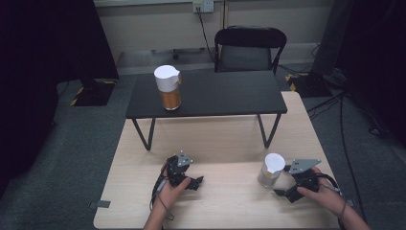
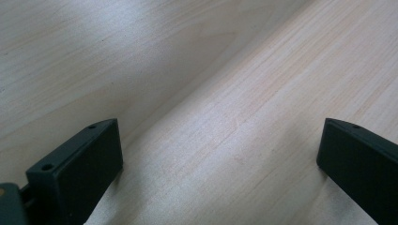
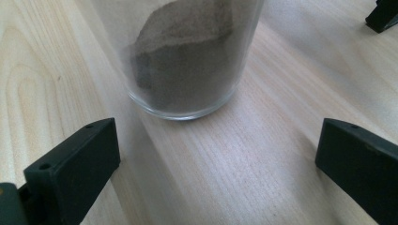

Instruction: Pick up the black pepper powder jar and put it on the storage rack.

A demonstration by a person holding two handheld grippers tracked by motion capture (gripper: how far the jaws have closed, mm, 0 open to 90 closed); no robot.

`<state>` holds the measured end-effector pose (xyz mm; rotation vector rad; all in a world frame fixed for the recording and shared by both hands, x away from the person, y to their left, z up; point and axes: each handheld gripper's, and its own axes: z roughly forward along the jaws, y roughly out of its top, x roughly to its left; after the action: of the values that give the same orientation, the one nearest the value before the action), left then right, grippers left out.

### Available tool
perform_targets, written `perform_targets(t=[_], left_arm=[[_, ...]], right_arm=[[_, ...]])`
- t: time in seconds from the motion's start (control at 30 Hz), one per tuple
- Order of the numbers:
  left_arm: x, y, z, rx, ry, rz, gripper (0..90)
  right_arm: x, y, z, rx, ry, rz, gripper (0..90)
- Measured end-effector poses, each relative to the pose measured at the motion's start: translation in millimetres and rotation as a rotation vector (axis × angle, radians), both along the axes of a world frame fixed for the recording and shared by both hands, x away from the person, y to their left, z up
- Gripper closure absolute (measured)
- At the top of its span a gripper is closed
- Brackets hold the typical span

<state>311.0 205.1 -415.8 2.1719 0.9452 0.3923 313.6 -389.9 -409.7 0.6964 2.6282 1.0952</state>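
Note:
A glass jar with a white lid (image 1: 271, 170) stands on the light wooden table (image 1: 225, 139) at the front right. It holds grey-brown powder (image 3: 187, 61). My right gripper (image 1: 282, 181) sits just right of it, open (image 3: 218, 154), with the jar's base a little beyond the fingertips and not between them. A second white-lidded jar (image 1: 168, 88), with orange contents, stands on the left part of a small black table (image 1: 215, 93). My left gripper (image 1: 196, 183) rests at the front left, open (image 2: 220, 154) over bare wood.
The black table stands on thin legs on the far half of the wooden table. A black chair (image 1: 249, 48) is behind it. Cables (image 1: 349, 158) run over the floor at the right. A dark part of the left gripper (image 3: 382, 14) shows at the right gripper view's top right corner.

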Motion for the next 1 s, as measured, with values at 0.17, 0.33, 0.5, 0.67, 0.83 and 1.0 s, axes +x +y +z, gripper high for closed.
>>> perform_targets(t=[0.17, 0.33, 0.5, 0.67, 0.83, 1.0], left_arm=[[-0.1, 0.0, 0.1, 0.0, 0.0, 0.0, 0.0], [0.2, 0.0, 0.0, 0.0, 0.0, 0.0, 0.0], [0.4, 0.0, 0.0, -0.001, 0.001, 0.0, 0.0], [0.4, 0.0, 0.0, 0.0, 0.0, -0.001, 0.0], [0.4, 0.0, 0.0, 0.0, 0.001, 0.0, 0.0], [0.5, 0.1, 0.0, 0.0, 0.001, -0.001, 0.0]], right_arm=[[0.5, 0.3, -0.1, 0.0, -0.001, 0.001, 0.0], [0.5, 1.0, -0.1, 0.0, -0.001, -0.003, 0.0], [0.8, 0.7, -0.1, 0.001, -0.001, -0.001, 0.0], [1.7, 0.1, 0.0, 0.005, 0.005, -0.003, 0.0], [4.1, 2.6, 3.5, 0.003, 0.029, -0.017, 0.0], [6.6, 3.3, 5.8, 0.01, 0.047, -0.008, 1.6]])
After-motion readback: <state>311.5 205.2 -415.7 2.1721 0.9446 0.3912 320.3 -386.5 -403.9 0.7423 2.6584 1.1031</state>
